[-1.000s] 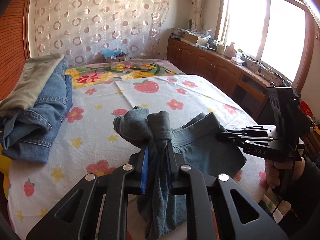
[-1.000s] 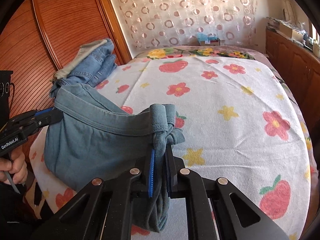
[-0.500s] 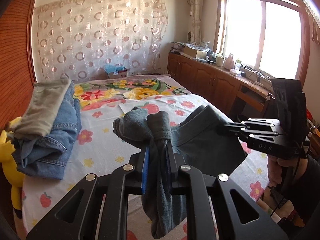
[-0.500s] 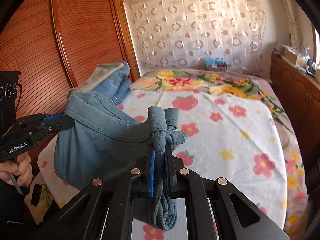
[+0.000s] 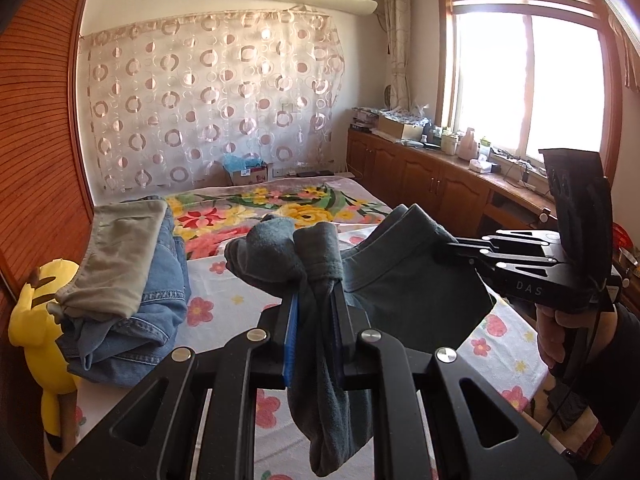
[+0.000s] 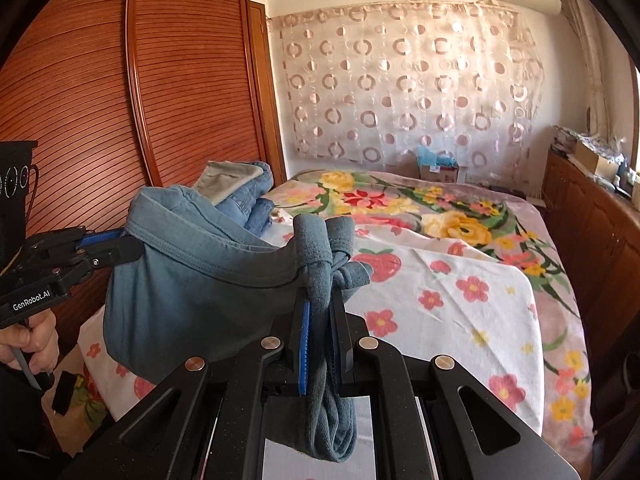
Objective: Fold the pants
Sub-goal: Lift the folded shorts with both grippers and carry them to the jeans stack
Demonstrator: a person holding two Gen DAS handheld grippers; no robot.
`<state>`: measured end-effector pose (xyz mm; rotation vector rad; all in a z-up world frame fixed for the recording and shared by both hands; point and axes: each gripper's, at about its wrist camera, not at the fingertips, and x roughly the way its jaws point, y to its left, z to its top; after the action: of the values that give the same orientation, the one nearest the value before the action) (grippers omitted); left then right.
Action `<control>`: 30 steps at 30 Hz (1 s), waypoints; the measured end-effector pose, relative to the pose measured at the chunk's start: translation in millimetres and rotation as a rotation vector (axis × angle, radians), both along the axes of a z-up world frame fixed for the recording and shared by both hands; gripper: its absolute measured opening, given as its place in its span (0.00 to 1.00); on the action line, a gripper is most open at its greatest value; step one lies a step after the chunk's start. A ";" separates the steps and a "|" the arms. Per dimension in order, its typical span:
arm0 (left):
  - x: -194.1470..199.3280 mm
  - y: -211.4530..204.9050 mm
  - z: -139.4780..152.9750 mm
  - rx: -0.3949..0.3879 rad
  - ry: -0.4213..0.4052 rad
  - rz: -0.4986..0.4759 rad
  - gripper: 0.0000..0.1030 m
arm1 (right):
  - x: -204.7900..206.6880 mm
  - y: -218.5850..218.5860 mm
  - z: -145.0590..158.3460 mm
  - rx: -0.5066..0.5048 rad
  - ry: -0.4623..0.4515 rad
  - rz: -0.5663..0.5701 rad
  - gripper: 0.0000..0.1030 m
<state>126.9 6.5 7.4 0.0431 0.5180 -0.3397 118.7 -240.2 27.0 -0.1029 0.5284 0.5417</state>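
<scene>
soft, limp pants [image 6: 200, 292] sag between the left gripper [image 5: 314, 308] and right gripper [image 6: 322, 300], each clamped on a bunched waistband corner above the bed [image 6: 500, 320]; good holds.

Soft matt blue-grey knit cloth pants [image 6: 200, 280], matt black plastic grippers [image 6: 318, 320], glossy ribbed reddish wood wardrobe [image 6: 120, 100] at 10 o'clock.

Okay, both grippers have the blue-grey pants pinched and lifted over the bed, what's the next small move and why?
Probably draw the two apart to pull the waistband taut. The left hand-held gripper and right hand-held gripper each clamp a bunched end of the pants, and the cloth sags between them above the bed, so it cannot be laid flat yet.
</scene>
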 end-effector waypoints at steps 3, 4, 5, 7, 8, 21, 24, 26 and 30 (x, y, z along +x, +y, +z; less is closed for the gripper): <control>10.0 7.8 -6.1 0.000 0.012 0.019 0.15 | 12.0 6.6 -3.8 -0.006 -0.007 0.017 0.08; 9.0 6.7 -6.4 -0.001 0.014 0.023 0.15 | 17.5 7.8 -4.7 -0.008 -0.007 0.020 0.08; 13.2 9.5 -8.2 -0.003 0.018 0.028 0.15 | 23.4 10.8 -5.3 -0.010 -0.008 0.023 0.08; 22.8 17.3 -10.8 -0.013 0.026 0.043 0.15 | 34.6 14.9 -5.9 -0.014 -0.009 0.027 0.08; 25.3 19.2 -11.2 -0.015 0.028 0.047 0.15 | 40.7 18.0 -5.0 -0.017 -0.009 0.029 0.08; 71.1 63.3 2.7 -0.028 0.001 0.132 0.15 | 122.3 67.4 17.3 -0.040 -0.075 0.103 0.08; 78.5 77.6 8.5 -0.030 -0.015 0.156 0.15 | 142.9 80.9 22.5 -0.046 -0.103 0.127 0.08; 83.0 88.9 15.1 -0.037 -0.031 0.176 0.15 | 153.0 87.0 22.2 -0.046 -0.117 0.140 0.08; 85.3 108.7 24.7 -0.046 -0.064 0.215 0.15 | 180.4 101.2 24.6 -0.038 -0.142 0.172 0.08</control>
<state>212.2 115.3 32.1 -0.0458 0.4471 -0.1394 299.1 -139.0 51.6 -0.2231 0.3929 0.6862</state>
